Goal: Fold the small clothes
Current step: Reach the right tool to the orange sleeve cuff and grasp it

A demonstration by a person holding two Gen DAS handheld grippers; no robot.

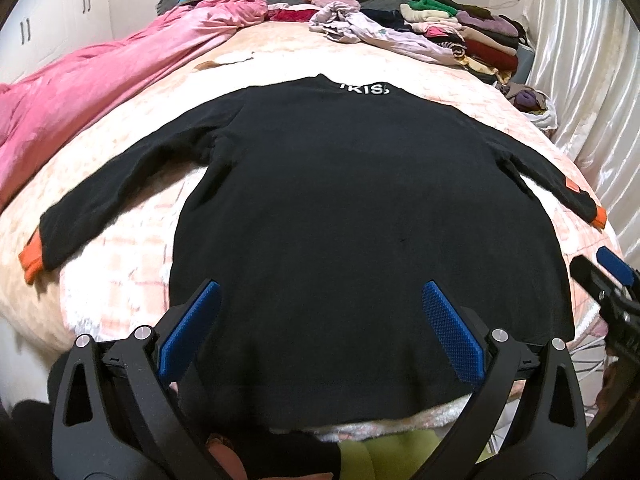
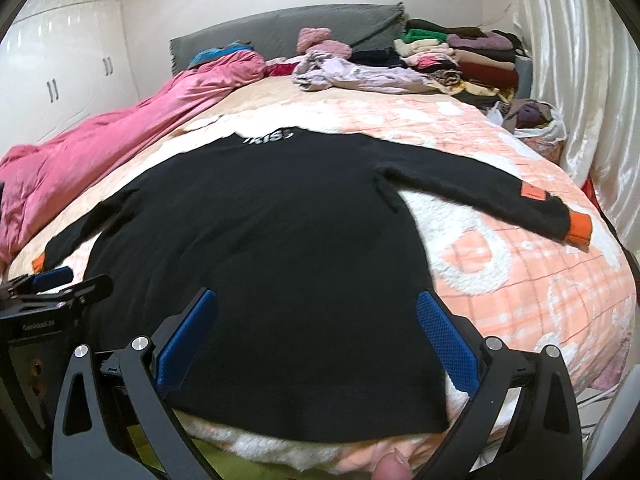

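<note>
A black long-sleeved sweater (image 1: 340, 208) (image 2: 256, 240) lies flat and spread on the bed, collar with white lettering at the far end, hem at the near edge. Both sleeves stretch outward and end in orange cuffs (image 1: 32, 260) (image 2: 580, 228). My left gripper (image 1: 320, 300) hangs open above the hem's left half, blue pads wide apart, nothing between them. My right gripper (image 2: 316, 308) is open too, over the hem's right half. Each gripper shows at the side of the other's view: the right gripper (image 1: 612, 280), the left gripper (image 2: 52, 284).
The sweater rests on a peach and white fleece blanket (image 2: 520, 280). A pink duvet (image 1: 80, 92) is bunched along the left. Lilac clothes (image 1: 368, 28) and a stack of folded garments (image 1: 472, 32) crowd the far right, near a curtain (image 2: 580, 80). A grey headboard (image 2: 280, 28) stands behind.
</note>
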